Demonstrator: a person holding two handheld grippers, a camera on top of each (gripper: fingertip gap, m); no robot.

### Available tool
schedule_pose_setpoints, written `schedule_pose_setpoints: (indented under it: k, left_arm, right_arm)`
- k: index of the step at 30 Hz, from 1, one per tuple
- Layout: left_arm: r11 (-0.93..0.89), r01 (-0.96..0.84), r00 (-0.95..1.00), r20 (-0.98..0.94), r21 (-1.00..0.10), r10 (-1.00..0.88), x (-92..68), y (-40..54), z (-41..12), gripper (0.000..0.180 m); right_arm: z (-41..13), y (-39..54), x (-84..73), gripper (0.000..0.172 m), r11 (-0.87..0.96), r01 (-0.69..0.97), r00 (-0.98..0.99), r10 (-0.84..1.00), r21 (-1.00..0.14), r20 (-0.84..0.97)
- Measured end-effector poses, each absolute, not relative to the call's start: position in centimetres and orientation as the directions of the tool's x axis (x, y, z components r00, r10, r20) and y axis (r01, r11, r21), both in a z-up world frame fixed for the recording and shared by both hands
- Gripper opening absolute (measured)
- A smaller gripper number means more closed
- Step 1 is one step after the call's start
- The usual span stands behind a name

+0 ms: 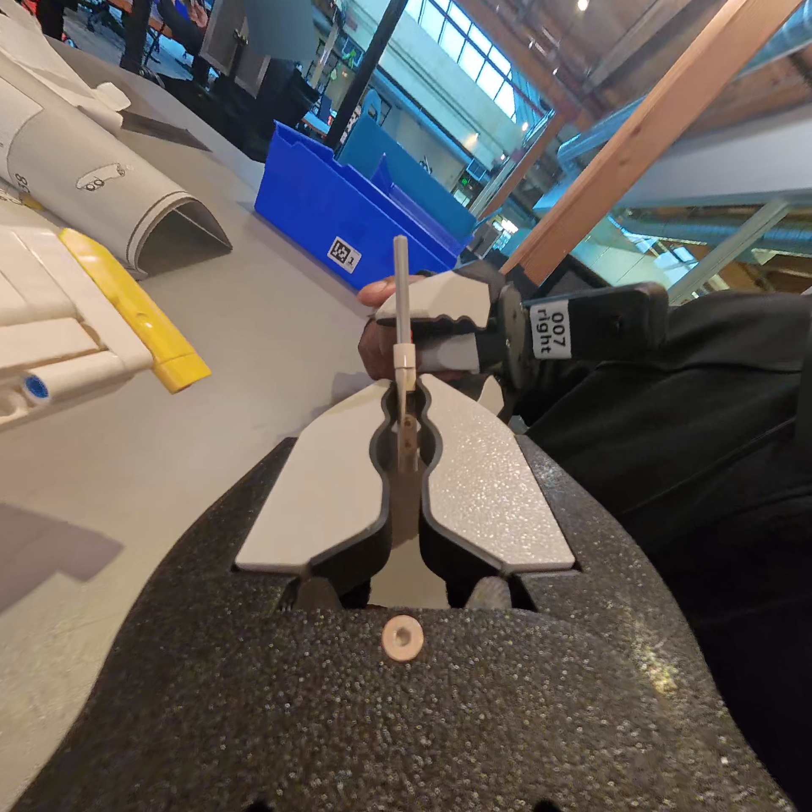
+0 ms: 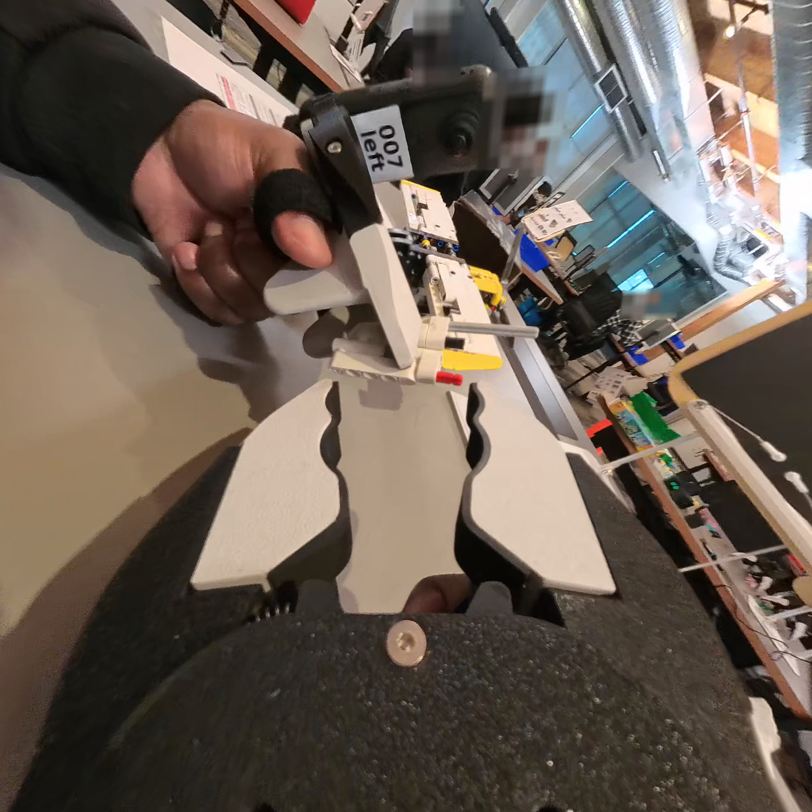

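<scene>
Left fingers (image 1: pixel 351 439) pinch white brick piece (image 1: pixel 404 358) with grey axle (image 1: pixel 400 281) | right fingers (image 2: pixel 290 452) spread, empty, just short of piece | model (image 1: pixel 66 307) on table (image 1: pixel 263 351) apart

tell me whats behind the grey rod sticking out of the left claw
Seen from the left claw, the grey rod crosses the open right claw and fingers. The rod hides whatever lies directly behind it.

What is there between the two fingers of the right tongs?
Nothing is gripped: in the right wrist view the right tongs stand open, with only bare grey table between the fingers. The small white brick assembly sits just beyond the tips.
</scene>
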State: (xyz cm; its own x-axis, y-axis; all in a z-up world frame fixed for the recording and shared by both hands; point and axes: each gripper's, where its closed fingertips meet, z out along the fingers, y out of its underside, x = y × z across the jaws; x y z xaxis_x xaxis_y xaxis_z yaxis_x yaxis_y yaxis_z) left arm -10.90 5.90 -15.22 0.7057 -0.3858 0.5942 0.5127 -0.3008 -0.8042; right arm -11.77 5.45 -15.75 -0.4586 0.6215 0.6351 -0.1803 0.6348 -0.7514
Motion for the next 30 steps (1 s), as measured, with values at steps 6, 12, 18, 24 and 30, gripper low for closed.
schedule_pose_setpoints:
  k: [6, 12, 18, 24, 30]
  left_arm:
    - [-0.283, 0.553, 0.681, 0.620, -0.784, -0.389, -11.21, 5.88, -14.86, 0.007]
    - [-0.279, 0.564, 0.670, 0.628, -0.777, -0.396, -10.97, 6.01, -14.75, 0.007]
    - [-0.284, 0.567, 0.666, 0.634, -0.773, -0.394, -10.97, 6.05, -14.81, 0.007]
    - [-0.286, 0.566, 0.669, 0.634, -0.773, -0.389, -10.99, 6.08, -14.88, 0.007]
    - [-0.293, 0.559, 0.674, 0.630, -0.776, -0.384, -10.92, 6.10, -15.04, 0.007]
  right_arm:
    - [-15.32, 5.01, -12.09, 0.066, 0.647, -0.199, -0.387, 0.638, -0.736, 0.666]
    - [-15.34, 4.68, -12.67, 0.063, 0.662, -0.191, -0.343, 0.646, -0.724, 0.681]
    - [-15.41, 4.68, -12.65, 0.062, 0.660, -0.198, -0.356, 0.640, -0.725, 0.681]
    - [-15.53, 4.64, -12.62, 0.059, 0.667, -0.198, -0.363, 0.630, -0.718, 0.686]
    - [-15.69, 4.68, -12.56, 0.059, 0.676, -0.199, -0.376, 0.616, -0.709, 0.692]
